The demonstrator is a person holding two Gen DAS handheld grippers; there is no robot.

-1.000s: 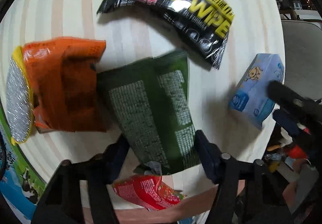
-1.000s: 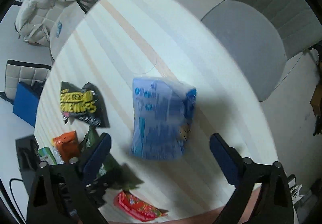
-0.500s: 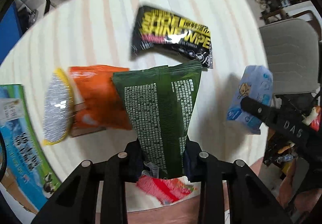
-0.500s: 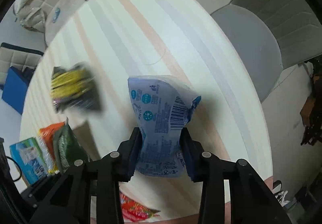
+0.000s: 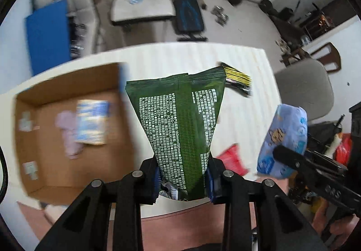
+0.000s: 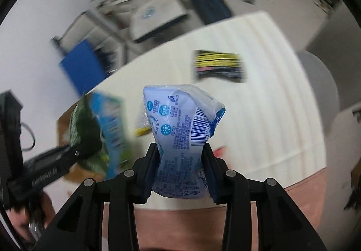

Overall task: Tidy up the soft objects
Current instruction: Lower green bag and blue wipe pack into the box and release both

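Note:
A dark green pouch [image 5: 180,120] with white print hangs high above the round table [image 5: 243,102], pinched at its lower end by my left gripper [image 5: 183,180], which is shut on it. My right gripper [image 6: 180,172] is shut on a pale blue tissue pack [image 6: 180,124], also lifted; the same tissue pack [image 5: 284,136] shows at the right of the left wrist view. The green pouch [image 6: 82,127] appears at the left of the right wrist view. A black and yellow wipes packet [image 6: 217,65] and a red packet [image 5: 232,158] lie on the table.
An open cardboard box [image 5: 29,160] stands at the table's left with a blue pack [image 5: 91,124] and a pale item inside. A grey chair [image 5: 309,88] stands at the right. Beyond the table are a blue panel [image 5: 48,34], a bench and clutter on the floor.
Both grippers closed on their packs and lifted them well off the table. The views swung upward and to the left, bringing the cardboard box and the room into sight.

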